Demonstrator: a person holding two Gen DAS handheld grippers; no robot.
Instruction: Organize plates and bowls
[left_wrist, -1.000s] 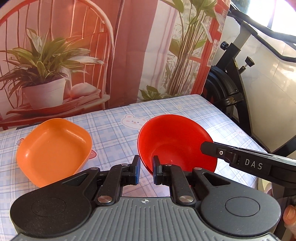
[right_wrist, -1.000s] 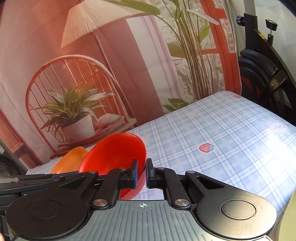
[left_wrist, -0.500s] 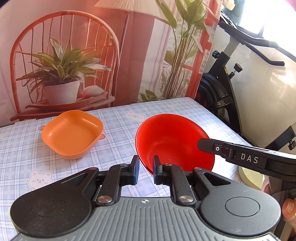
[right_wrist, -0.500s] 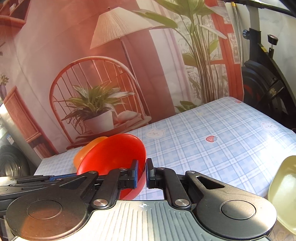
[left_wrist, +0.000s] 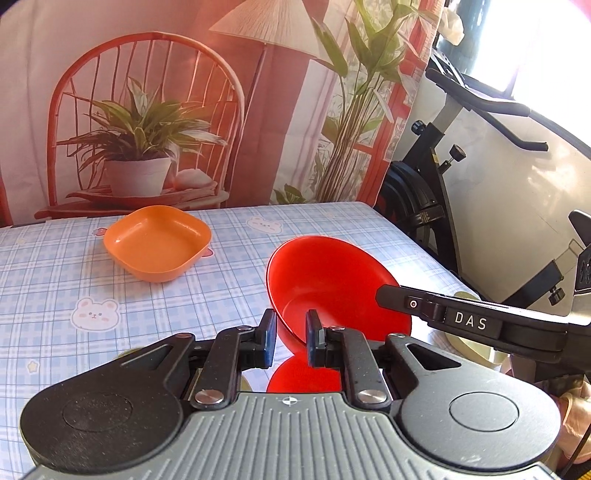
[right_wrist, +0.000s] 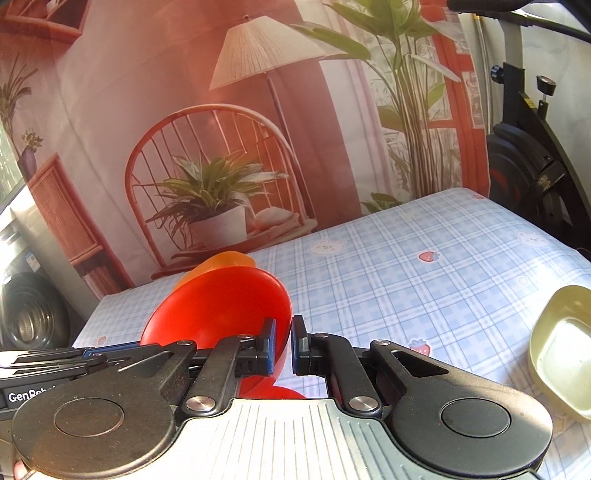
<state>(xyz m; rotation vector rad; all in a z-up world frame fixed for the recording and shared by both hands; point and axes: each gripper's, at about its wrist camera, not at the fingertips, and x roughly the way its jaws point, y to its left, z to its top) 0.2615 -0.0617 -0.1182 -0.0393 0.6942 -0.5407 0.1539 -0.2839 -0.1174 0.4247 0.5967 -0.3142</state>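
Note:
A red round bowl (left_wrist: 332, 280) hangs tilted above the checked tablecloth (left_wrist: 55, 280), held at two sides of its rim. My left gripper (left_wrist: 291, 339) is shut on the near rim. My right gripper (right_wrist: 283, 345) is shut on the rim of the same red bowl (right_wrist: 221, 306), and one of its fingers (left_wrist: 461, 317) reaches in from the right in the left wrist view. An orange square bowl (left_wrist: 157, 242) sits on the table farther back and to the left, apart from both grippers. In the right wrist view the orange bowl (right_wrist: 225, 260) is mostly hidden behind the red one.
A pale yellow dish (right_wrist: 561, 343) lies near the table's right front edge. An exercise bike (left_wrist: 436, 192) stands just past the table's right side. A printed backdrop (left_wrist: 147, 110) hangs behind the far edge. A washing machine (right_wrist: 29, 314) is at the left.
Both grippers have drawn back and risen with the red bowl between them. The orange bowl now lies farther off, and the yellow dish has come into the right wrist view.

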